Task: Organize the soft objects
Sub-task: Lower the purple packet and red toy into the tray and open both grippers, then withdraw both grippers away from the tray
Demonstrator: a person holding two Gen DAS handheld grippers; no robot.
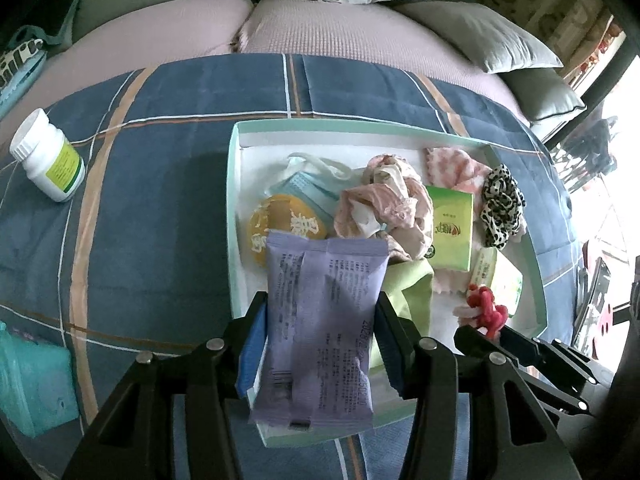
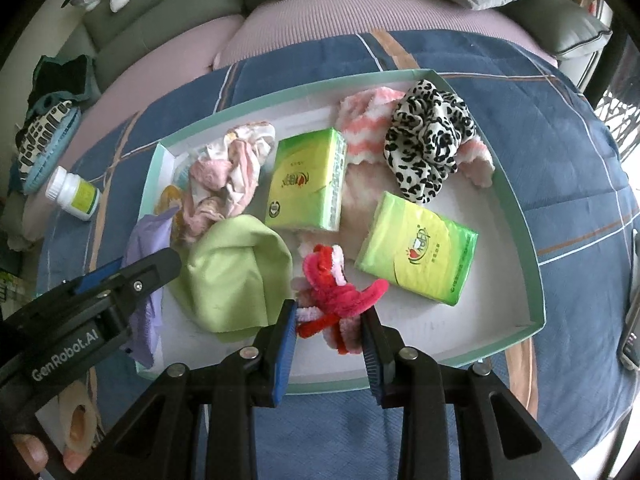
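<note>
My left gripper (image 1: pixel 320 320) is shut on a purple foil packet (image 1: pixel 320 312), which hangs upright over the near left corner of a white tray with a mint rim (image 1: pixel 236 200). My right gripper (image 2: pixel 330 324) is shut on a pink and red fuzzy pipe-cleaner toy (image 2: pixel 332 284) over the tray's near edge (image 2: pixel 536 280). In the tray lie two green tissue packs (image 2: pixel 308 180) (image 2: pixel 420 248), a lime cloth (image 2: pixel 236 272), a crumpled pink cloth (image 2: pixel 224 172), a pink striped fluffy cloth (image 2: pixel 360 136), a leopard scrunchie (image 2: pixel 428 140), a blue face mask (image 1: pixel 304 192) and a round yellow packet (image 1: pixel 276 220).
The tray sits on a blue plaid cloth (image 1: pixel 160 200) over a sofa with grey cushions (image 1: pixel 472 32). A white pill bottle (image 1: pixel 48 156) lies left of the tray, a teal pack (image 1: pixel 32 384) near left. A tape roll (image 2: pixel 78 420) and a phone (image 2: pixel 632 344) flank the near side.
</note>
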